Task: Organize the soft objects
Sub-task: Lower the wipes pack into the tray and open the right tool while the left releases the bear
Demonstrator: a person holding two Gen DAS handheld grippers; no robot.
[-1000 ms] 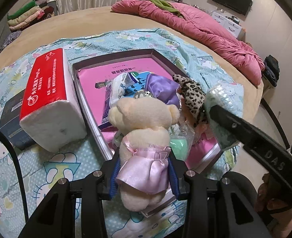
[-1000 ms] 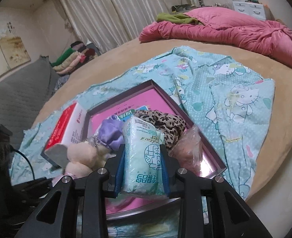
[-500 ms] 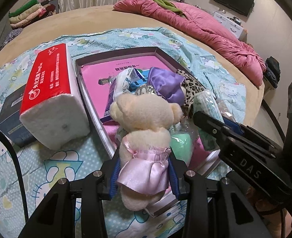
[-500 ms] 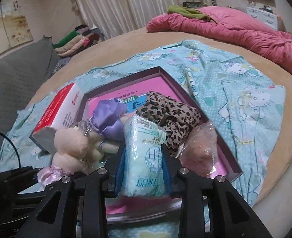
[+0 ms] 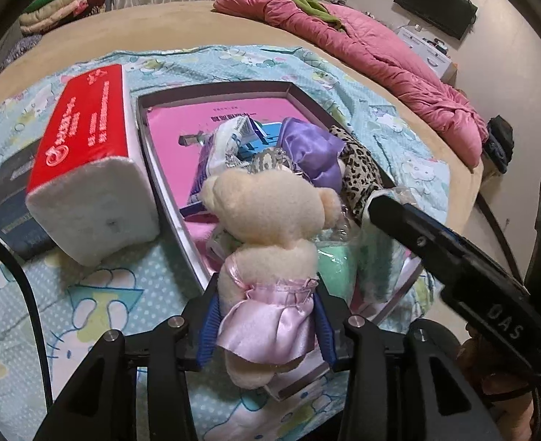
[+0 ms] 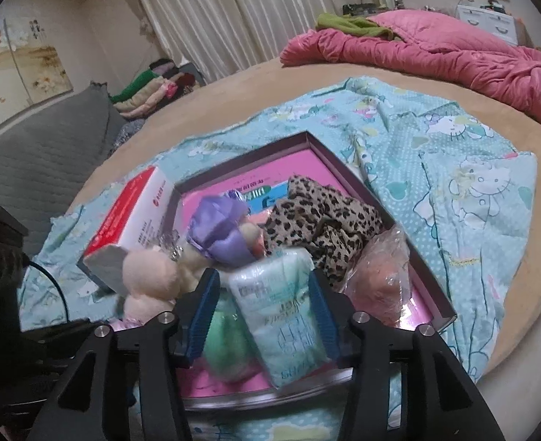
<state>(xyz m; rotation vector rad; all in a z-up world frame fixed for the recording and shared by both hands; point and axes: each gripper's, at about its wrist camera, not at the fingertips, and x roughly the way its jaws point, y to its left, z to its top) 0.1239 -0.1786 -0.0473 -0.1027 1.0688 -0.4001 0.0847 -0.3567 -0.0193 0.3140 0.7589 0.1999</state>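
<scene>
My left gripper [image 5: 266, 321] is shut on a cream teddy bear in a pink satin dress [image 5: 270, 242], held over the near edge of the pink-lined box [image 5: 211, 95]. My right gripper [image 6: 263, 316] has spread its jaws; the pale green tissue pack [image 6: 281, 312] sits tilted between them over the box [image 6: 435, 290]. The box also holds a purple satin piece [image 6: 219, 224], a leopard-print cloth [image 6: 329, 220], a bagged pink item [image 6: 380, 275] and a green soft item [image 6: 226, 334]. The bear also shows in the right wrist view [image 6: 149, 275].
A red-topped tissue pack [image 5: 82, 161] lies left of the box on the Hello Kitty sheet [image 5: 97, 294], with a dark box [image 5: 9, 191] beside it. A pink quilt [image 6: 435, 47] lies at the back. Folded clothes [image 6: 149, 88] are stacked far left.
My right gripper has opened around the tissue pack, which has tipped and dropped toward the box. The left gripper still holds the bear, almost unmoved.
</scene>
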